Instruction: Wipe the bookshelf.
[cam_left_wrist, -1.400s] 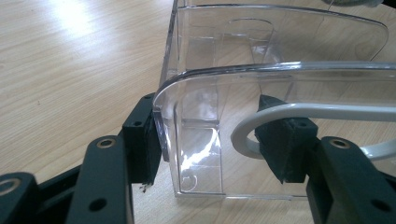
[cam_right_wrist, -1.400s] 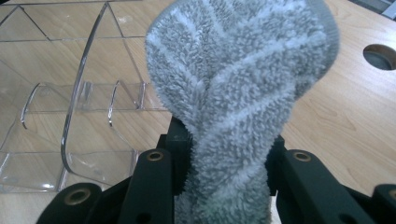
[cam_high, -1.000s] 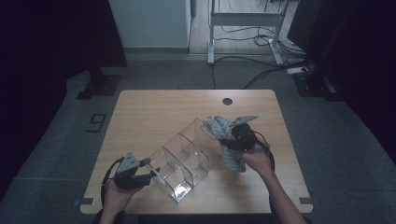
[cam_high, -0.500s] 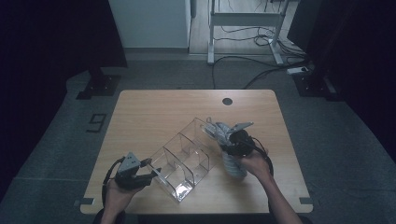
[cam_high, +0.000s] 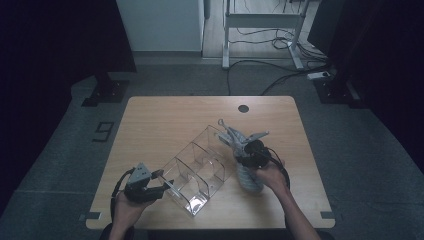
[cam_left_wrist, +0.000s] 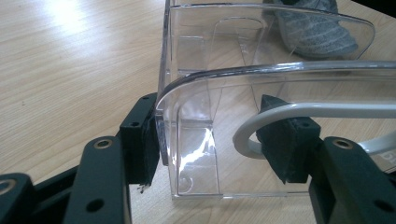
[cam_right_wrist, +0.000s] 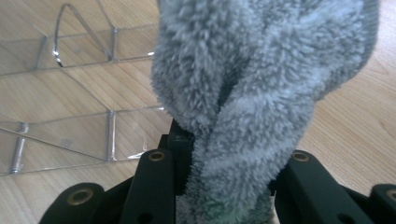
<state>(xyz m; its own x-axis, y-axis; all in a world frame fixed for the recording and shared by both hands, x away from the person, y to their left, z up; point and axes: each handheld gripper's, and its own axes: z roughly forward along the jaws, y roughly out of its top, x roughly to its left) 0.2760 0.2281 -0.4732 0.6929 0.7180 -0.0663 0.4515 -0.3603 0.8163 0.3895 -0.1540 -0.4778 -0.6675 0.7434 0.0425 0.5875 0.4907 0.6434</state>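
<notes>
A clear plastic organizer (cam_high: 197, 167) with several compartments lies slantwise on the wooden table (cam_high: 165, 120). At its near left end my left gripper (cam_high: 167, 184) is shut on it. In the left gripper view the pads (cam_left_wrist: 144, 140) clamp the organizer's (cam_left_wrist: 261, 46) end walls, with my left gripper (cam_left_wrist: 215, 144) low by the tabletop. My right gripper (cam_high: 241, 157) is shut on a grey fluffy sock (cam_high: 247, 177) just right of the organizer. The sock's lower end reaches the table. The right gripper view looks past my right gripper (cam_right_wrist: 224, 158) up the sock (cam_right_wrist: 252, 70), with the organizer (cam_right_wrist: 70, 93) to its left.
A round cable hole (cam_high: 243, 108) sits near the table's far edge. Beyond the table stand a white metal frame (cam_high: 260, 30) and cables on the grey floor. Bare wood lies left of and behind the organizer.
My right hand has come down and toward the near edge with the sock, which now hangs lower beside the organizer. The left gripper and the organizer have stayed put.
</notes>
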